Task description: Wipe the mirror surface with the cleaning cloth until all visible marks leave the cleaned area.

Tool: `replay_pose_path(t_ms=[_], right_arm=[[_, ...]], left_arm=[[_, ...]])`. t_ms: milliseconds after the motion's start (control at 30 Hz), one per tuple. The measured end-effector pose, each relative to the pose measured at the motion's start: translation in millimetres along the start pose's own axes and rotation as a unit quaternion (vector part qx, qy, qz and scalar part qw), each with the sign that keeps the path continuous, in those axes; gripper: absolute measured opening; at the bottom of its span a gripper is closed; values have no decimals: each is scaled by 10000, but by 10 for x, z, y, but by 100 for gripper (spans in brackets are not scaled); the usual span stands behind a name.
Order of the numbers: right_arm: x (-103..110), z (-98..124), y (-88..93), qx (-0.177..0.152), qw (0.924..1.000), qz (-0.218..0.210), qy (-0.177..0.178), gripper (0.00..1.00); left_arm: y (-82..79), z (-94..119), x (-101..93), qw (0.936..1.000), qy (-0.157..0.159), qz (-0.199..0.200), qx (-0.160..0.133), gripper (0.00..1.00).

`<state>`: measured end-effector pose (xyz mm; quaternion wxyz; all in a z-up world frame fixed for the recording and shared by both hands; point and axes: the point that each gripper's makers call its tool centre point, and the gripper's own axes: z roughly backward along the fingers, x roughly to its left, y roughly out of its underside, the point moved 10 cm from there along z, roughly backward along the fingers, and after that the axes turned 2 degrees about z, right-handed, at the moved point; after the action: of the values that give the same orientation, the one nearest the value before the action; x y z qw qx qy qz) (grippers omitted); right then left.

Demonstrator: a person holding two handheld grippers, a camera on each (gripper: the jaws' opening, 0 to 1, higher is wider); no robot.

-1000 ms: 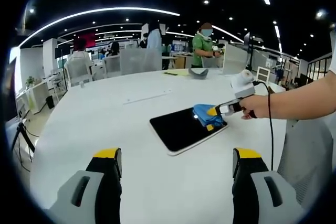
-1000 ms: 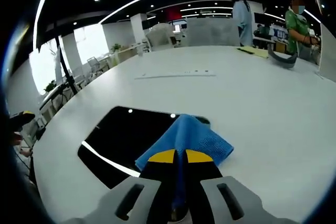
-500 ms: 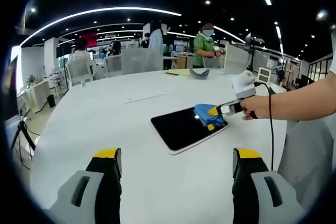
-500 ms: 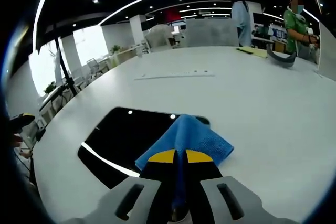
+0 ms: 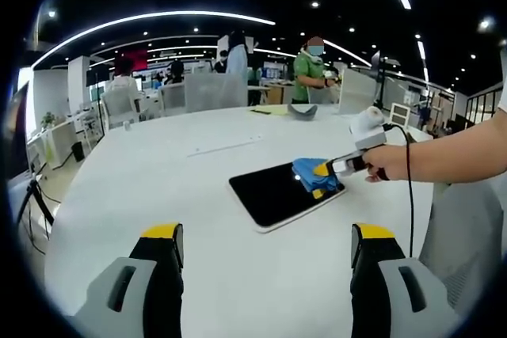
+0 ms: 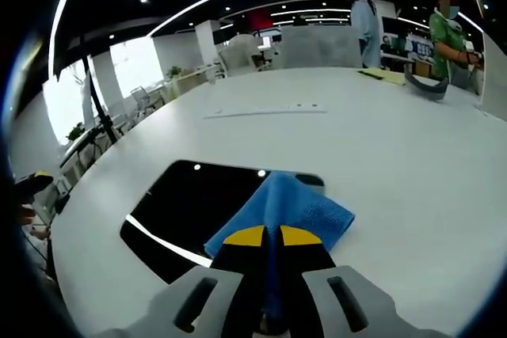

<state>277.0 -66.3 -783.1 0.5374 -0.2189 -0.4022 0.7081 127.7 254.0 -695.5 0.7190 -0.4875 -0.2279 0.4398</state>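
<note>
Flat on the white tabletop (image 5: 119, 187) lies the dark mirror (image 5: 277, 194), well in from the edges, with the blue cleaning cloth (image 6: 285, 210) draped over one of its corners and spilling onto the table. Right gripper (image 6: 267, 235): jaws pinched tight together on the cloth, pressing it to the mirror; a person's hand (image 5: 383, 160) grips its handle. Left gripper (image 5: 265, 241): jaws spread wide, nothing between them, hanging above bare tabletop short of the mirror's near edge.
</note>
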Motion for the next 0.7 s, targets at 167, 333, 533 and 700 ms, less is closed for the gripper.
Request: replay_pose_path(t_ms=[167, 333, 533, 700], right_arm=[[44, -15, -12, 27, 10000, 15, -40, 1], [70, -33, -21, 37, 10000, 16, -71, 1], [108, -51, -30, 60, 9999, 35, -116, 1], [144, -78, -39, 69, 9998, 46, -166, 1]], left_arm=[[3, 1, 8, 10000, -6, 11, 3, 88], [9, -7, 13, 10000, 1, 15, 9, 88], [18, -12, 22, 10000, -1, 30, 13, 88], [18, -13, 22, 10000, 10, 31, 14, 88]])
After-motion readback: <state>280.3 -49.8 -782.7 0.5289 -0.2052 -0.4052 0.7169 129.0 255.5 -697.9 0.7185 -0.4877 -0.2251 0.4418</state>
